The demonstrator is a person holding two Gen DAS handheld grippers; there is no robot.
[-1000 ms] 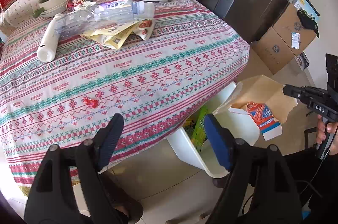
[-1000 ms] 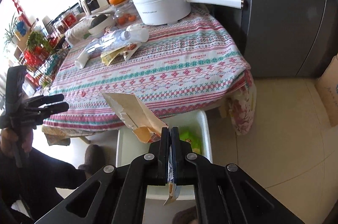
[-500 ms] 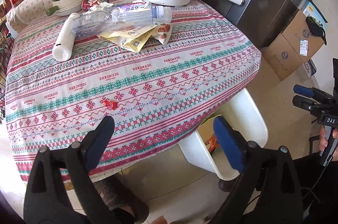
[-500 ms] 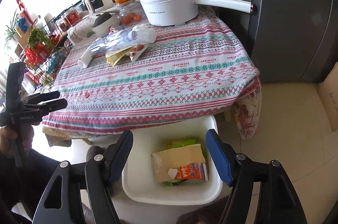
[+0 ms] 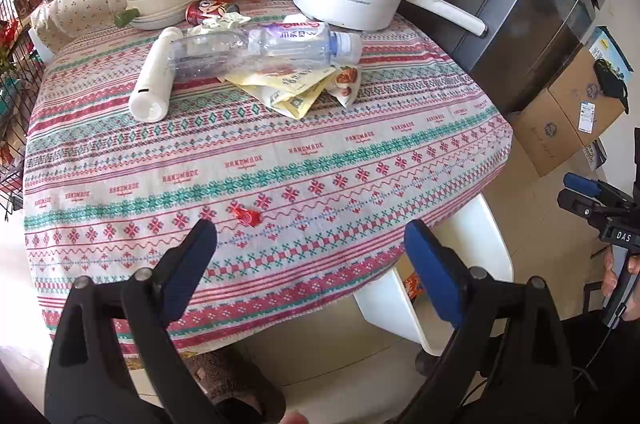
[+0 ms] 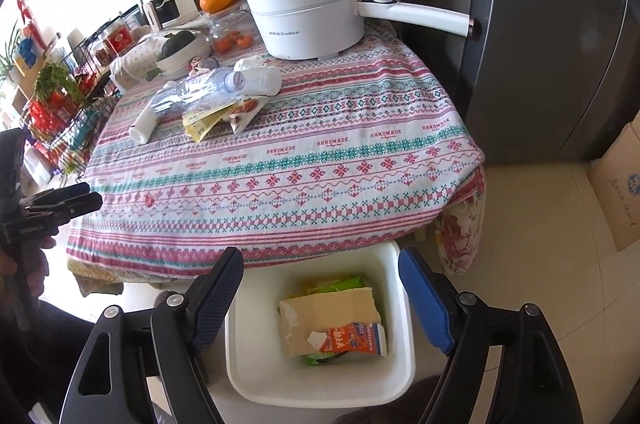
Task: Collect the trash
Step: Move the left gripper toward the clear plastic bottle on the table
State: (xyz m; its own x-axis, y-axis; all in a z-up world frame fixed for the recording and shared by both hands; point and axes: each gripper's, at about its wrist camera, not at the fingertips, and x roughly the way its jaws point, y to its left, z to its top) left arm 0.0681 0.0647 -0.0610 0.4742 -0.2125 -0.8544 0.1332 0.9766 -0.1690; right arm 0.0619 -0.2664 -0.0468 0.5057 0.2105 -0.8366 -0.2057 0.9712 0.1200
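The right gripper (image 6: pixel 320 288), closed on the carton (image 6: pixel 332 328) one second ago, now gapes above the bin (image 6: pixel 396 376); the carton lies inside. The left gripper (image 5: pixel 310 256) stays wide apart over the counter (image 5: pixel 320 159).

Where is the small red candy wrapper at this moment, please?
In the left wrist view, the red candy wrapper lies alone on the patterned tablecloth near the table's front edge, just beyond the open left gripper, well apart from the plastic bottle.
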